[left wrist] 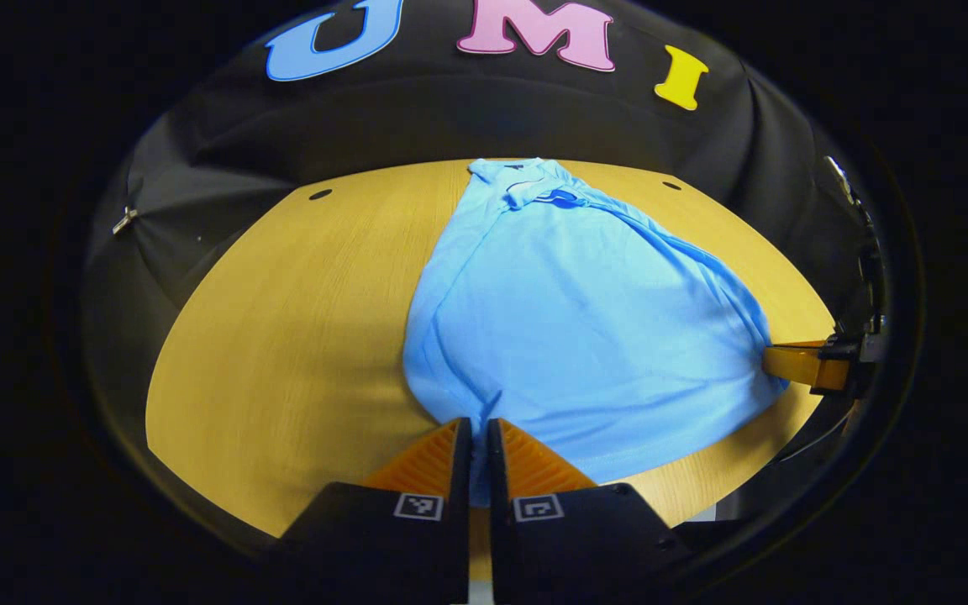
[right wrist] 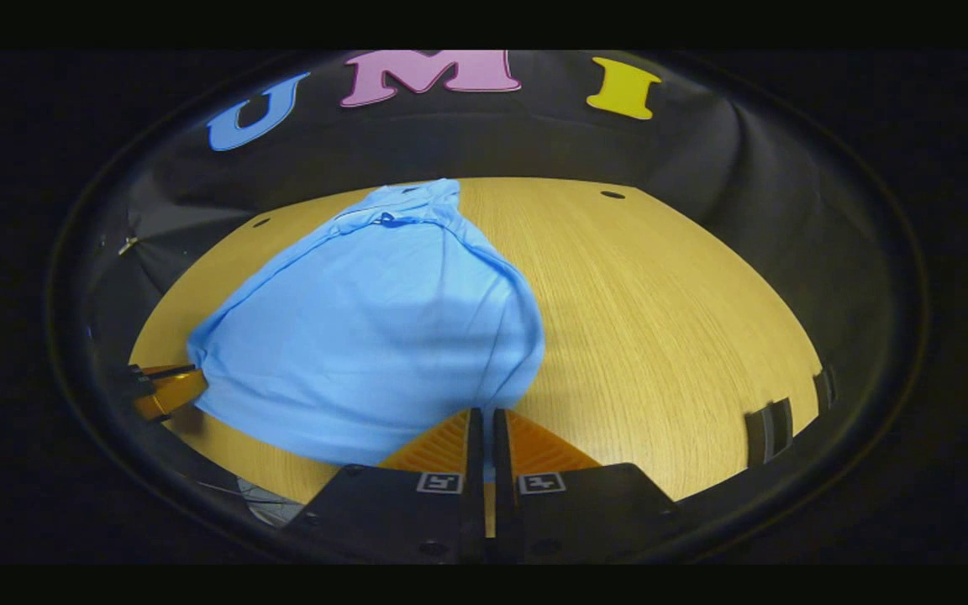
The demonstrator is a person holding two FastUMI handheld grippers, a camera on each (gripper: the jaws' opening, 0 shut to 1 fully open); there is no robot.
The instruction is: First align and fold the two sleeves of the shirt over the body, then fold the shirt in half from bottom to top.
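The wooden table carries the light-blue shirt, sleeves already folded in, its long axis running straight away from both grippers to the collar at the far edge; the hem lies nearest, so the fold goes forward; the left gripper is pinched on one hem corner, the right gripper clamped on the other; nothing blocks the path
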